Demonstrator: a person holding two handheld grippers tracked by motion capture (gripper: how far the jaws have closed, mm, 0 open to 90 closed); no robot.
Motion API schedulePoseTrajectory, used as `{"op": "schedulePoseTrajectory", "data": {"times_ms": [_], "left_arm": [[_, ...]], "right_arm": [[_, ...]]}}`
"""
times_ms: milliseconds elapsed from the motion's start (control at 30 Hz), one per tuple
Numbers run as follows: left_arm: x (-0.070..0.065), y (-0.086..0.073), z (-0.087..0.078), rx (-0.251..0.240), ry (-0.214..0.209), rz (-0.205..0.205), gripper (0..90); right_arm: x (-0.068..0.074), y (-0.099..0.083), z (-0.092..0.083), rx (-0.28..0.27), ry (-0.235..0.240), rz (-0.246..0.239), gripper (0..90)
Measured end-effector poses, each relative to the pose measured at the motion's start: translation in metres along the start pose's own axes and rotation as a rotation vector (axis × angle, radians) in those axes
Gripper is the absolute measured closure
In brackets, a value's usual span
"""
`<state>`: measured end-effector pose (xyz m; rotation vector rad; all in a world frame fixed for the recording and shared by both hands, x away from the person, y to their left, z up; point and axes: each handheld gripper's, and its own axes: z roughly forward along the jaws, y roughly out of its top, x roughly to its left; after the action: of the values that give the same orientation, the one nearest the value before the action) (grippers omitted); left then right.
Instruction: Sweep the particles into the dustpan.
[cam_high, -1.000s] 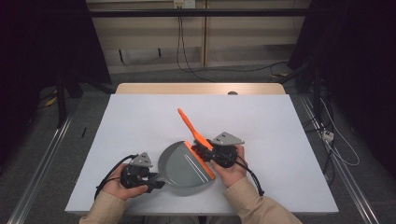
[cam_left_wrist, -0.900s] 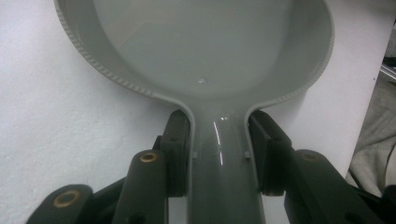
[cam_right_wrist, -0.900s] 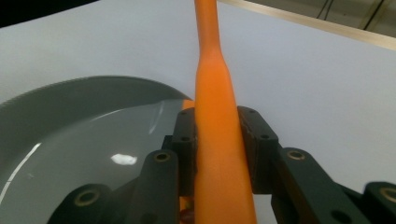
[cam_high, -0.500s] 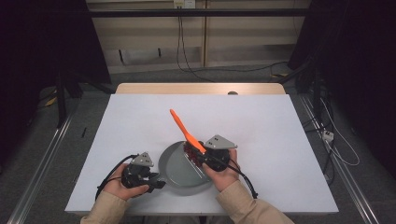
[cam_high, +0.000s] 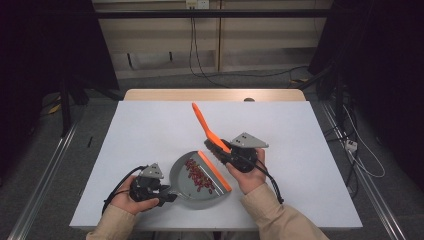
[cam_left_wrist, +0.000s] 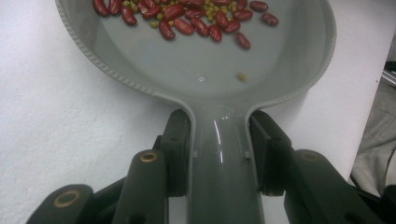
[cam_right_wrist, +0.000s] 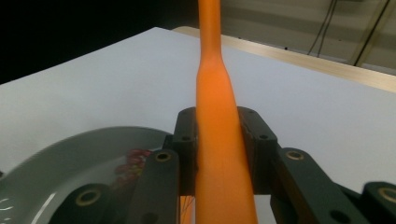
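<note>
The left gripper is clamped on the handle of the grey plastic dustpan, holding it flat on the white table so its load of red beans stays inside. The right gripper squeezes the orange plastic hand brush by its handle. The bristles sit beside the pan's orange lip, seemingly done sweeping.
</note>
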<state>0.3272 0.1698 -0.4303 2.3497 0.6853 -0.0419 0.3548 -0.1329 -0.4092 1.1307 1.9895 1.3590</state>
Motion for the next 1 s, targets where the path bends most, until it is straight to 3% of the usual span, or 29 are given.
{"op": "schedulePoseTrajectory", "data": {"times_ms": [167,300,500,567,667,767,867,1000], "left_arm": [[0.000,-0.001,0.000,-0.003,0.000,-0.005,62.7],[0.000,-0.001,0.000,-0.003,-0.002,-0.005,62.7],[0.001,0.000,0.000,0.000,-0.004,-0.005,62.7],[0.001,0.000,0.001,0.001,-0.005,-0.005,62.7],[0.000,-0.001,0.000,-0.006,-0.005,-0.006,62.7],[0.000,-0.001,0.001,-0.007,-0.002,-0.001,62.6],[-0.001,-0.002,0.000,-0.013,0.006,0.003,62.3],[-0.002,-0.002,0.000,-0.018,0.025,0.012,59.2]], "right_arm": [[-0.014,-0.010,0.008,0.033,-0.046,-0.004,71.0],[-0.017,-0.019,0.015,0.058,-0.072,-0.020,71.0],[0.003,-0.024,0.023,0.055,-0.022,-0.048,70.9],[0.009,-0.024,0.025,0.049,0.026,-0.034,71.0],[0.024,-0.021,0.026,0.046,0.050,-0.096,70.9],[0.031,-0.016,0.023,0.032,0.129,-0.062,71.1],[0.034,-0.013,0.019,0.013,0.129,-0.071,71.0],[0.025,-0.010,0.012,-0.001,0.117,-0.047,71.0]]}}
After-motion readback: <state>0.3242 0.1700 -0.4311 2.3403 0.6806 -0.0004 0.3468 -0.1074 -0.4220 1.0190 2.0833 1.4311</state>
